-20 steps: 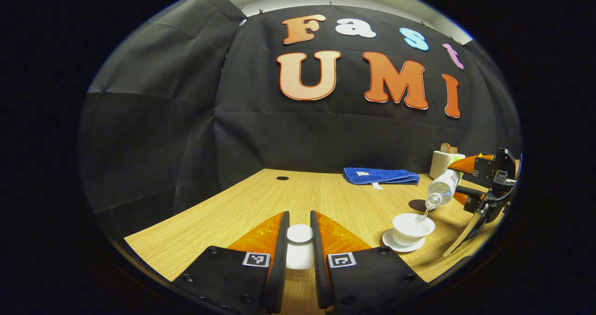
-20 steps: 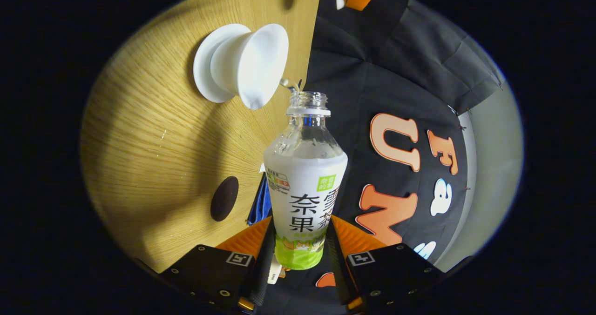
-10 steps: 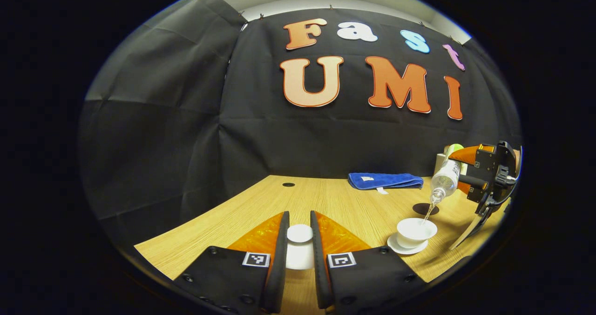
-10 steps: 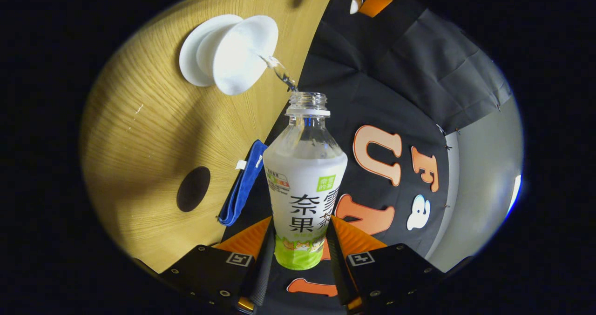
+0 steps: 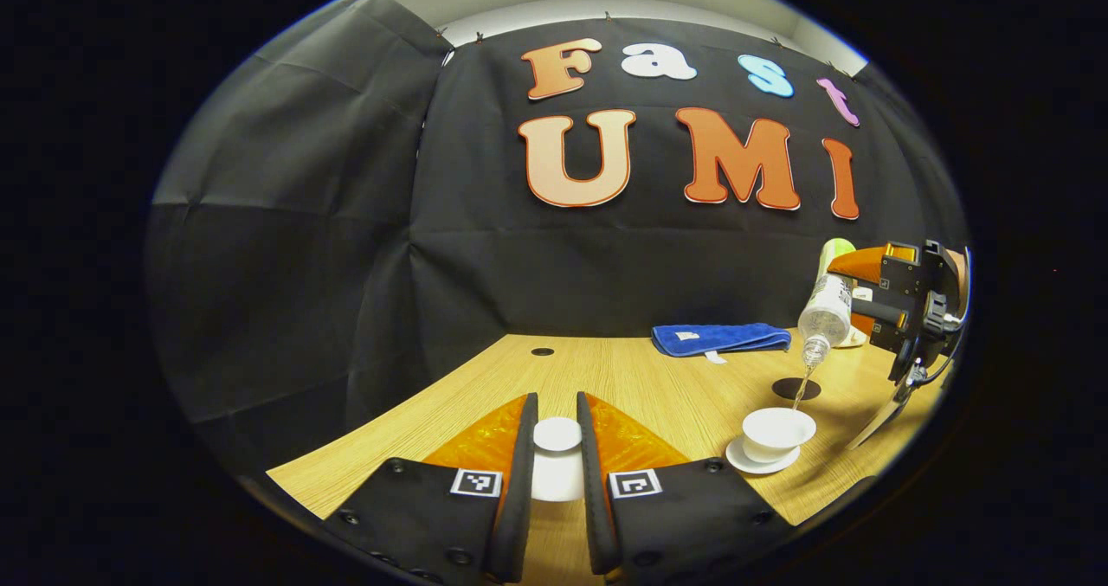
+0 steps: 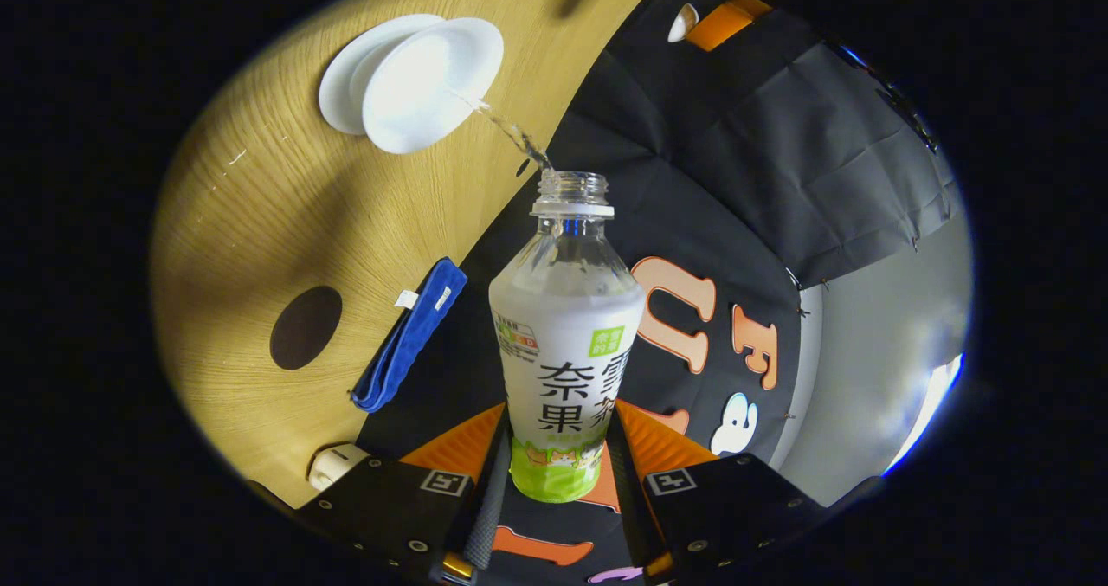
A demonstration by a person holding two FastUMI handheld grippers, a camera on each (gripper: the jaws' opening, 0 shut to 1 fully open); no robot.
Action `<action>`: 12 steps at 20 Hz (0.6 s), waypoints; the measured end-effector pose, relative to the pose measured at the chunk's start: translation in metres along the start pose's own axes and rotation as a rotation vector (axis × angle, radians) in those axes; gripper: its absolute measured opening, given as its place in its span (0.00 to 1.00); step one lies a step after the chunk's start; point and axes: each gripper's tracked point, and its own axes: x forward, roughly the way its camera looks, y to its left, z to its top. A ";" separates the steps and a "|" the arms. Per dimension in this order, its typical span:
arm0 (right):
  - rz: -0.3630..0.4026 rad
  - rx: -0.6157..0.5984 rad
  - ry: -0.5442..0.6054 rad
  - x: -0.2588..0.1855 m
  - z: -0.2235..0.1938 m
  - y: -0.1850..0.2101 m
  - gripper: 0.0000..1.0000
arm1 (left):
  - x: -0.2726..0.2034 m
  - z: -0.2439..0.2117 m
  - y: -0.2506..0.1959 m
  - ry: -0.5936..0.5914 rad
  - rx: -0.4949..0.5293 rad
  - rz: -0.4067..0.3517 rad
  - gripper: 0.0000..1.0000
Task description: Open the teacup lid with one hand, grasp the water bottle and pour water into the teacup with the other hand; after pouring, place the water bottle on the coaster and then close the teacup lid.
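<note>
Your left claw (image 5: 555, 473) is closed on the white teacup lid (image 5: 557, 434), both fingers pressing its sides, holding it low over the near edge of the wooden bench (image 5: 623, 378). Your right claw (image 6: 554, 482) grips the water bottle (image 6: 567, 326) near its base, both fingers against the label. The bottle is uncapped and tipped neck-down. In the left gripper view, the same bottle (image 5: 827, 305) hangs above the teacup, with your right claw (image 5: 900, 309) at the far right.

A thin stream of water (image 6: 506, 127) runs from the bottle's mouth into the open white teacup (image 6: 431, 84). The teacup stands on its white saucer (image 6: 342, 97); in the left gripper view the cup (image 5: 777, 430) sits to the right of your left claw, well apart from it.

The dark round coaster (image 6: 305, 328) lies bare on the bench, near the teacup. A folded blue cloth (image 6: 407, 335) lies beyond the coaster, by the wall. A small white object (image 6: 336, 465) sits at the bench's edge.
</note>
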 end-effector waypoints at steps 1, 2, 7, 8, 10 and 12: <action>-0.005 -0.009 -0.005 0.001 -0.001 -0.003 0.59 | 0.001 0.000 -0.002 0.000 0.003 -0.004 0.31; -0.022 -0.026 -0.010 0.001 -0.001 -0.005 0.59 | 0.001 0.001 -0.003 0.002 0.006 -0.009 0.31; -0.049 -0.085 -0.036 0.000 -0.001 -0.002 0.59 | 0.000 0.004 -0.005 0.001 0.012 -0.018 0.31; -0.054 -0.097 -0.045 0.001 -0.001 -0.003 0.59 | 0.000 0.003 -0.005 0.005 0.011 -0.017 0.31; -0.065 -0.130 -0.061 0.002 -0.003 -0.003 0.59 | 0.000 0.001 -0.005 0.017 0.009 -0.022 0.31; -0.075 -0.145 -0.069 0.003 -0.005 -0.001 0.59 | 0.001 -0.001 -0.005 0.024 0.008 -0.028 0.31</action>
